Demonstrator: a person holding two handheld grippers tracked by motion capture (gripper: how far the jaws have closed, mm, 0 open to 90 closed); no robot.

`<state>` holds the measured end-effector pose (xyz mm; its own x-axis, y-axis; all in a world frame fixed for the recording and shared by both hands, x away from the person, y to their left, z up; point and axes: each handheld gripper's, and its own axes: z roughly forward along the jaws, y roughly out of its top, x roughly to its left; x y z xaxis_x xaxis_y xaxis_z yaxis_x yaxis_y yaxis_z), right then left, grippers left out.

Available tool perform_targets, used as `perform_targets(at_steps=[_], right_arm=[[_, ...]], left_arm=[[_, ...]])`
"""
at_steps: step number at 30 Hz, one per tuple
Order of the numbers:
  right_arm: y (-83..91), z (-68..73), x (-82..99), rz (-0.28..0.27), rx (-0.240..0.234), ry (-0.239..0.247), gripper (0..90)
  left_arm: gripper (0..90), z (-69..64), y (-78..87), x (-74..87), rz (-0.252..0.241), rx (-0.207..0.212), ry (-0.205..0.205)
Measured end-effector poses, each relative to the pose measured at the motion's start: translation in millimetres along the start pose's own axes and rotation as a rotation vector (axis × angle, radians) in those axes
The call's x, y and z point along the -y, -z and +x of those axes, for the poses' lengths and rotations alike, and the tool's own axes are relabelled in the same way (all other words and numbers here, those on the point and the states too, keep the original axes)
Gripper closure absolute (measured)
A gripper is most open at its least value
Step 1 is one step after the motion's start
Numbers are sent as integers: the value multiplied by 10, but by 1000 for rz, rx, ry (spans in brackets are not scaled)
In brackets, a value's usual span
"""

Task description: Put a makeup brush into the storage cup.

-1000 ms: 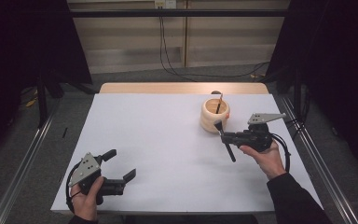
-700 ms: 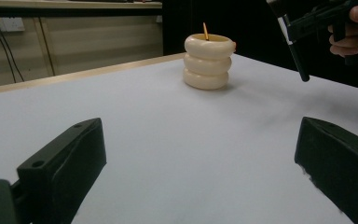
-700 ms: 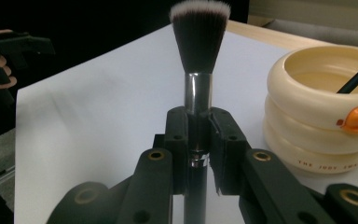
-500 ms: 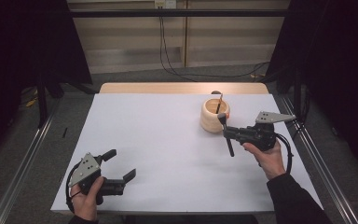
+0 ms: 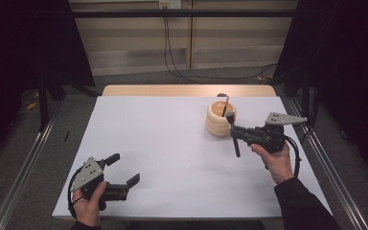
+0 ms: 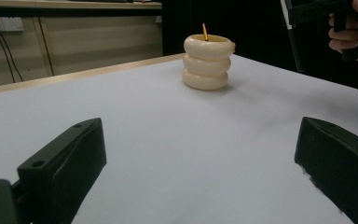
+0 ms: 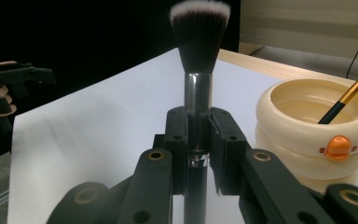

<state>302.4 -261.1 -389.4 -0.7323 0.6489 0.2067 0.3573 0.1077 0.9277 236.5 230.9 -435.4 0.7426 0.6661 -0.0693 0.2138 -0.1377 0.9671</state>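
So, high view: my right gripper (image 5: 233, 131) is clamped on the brush (image 5: 235, 141) just beside the cup (image 5: 219, 118) — prob. to drop it in. Left gripper (image 5: 124, 168) waits near me, jaws wide, nothing in them. Left gripper view: cup (image 6: 207, 61) well ahead. Right gripper view: brush (image 7: 199, 70) upright, bristles up — cup (image 7: 312, 126) alongside w/ a thin brush (image 7: 349, 97) leaning inside.

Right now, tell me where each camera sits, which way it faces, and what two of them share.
High view: above the person's side, looking forward and down on the table; both forearms, left gripper and right gripper show.
Left gripper view: low over the table, between its open jaws, toward the holder.
Right gripper view: along jaws shut on the brush, the holder at its right.
Shared: both gripper views see the holder and the thin brush in it.
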Motion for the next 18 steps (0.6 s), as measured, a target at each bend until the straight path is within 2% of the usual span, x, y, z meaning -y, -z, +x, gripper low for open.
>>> perform_targets(at_steps=[6, 11, 18], right_arm=[[-35, -9, -19, 4, 3, 0, 782], [-39, -23, -74, -9, 3, -2, 782], [-68, -62, -117, -9, 30, -6, 782]], left_arm=[[21, 5, -6, -1, 6, 7, -16], [21, -1, -7, 2, 6, 2, -3], [18, -5, -9, 3, 3, -2, -1]])
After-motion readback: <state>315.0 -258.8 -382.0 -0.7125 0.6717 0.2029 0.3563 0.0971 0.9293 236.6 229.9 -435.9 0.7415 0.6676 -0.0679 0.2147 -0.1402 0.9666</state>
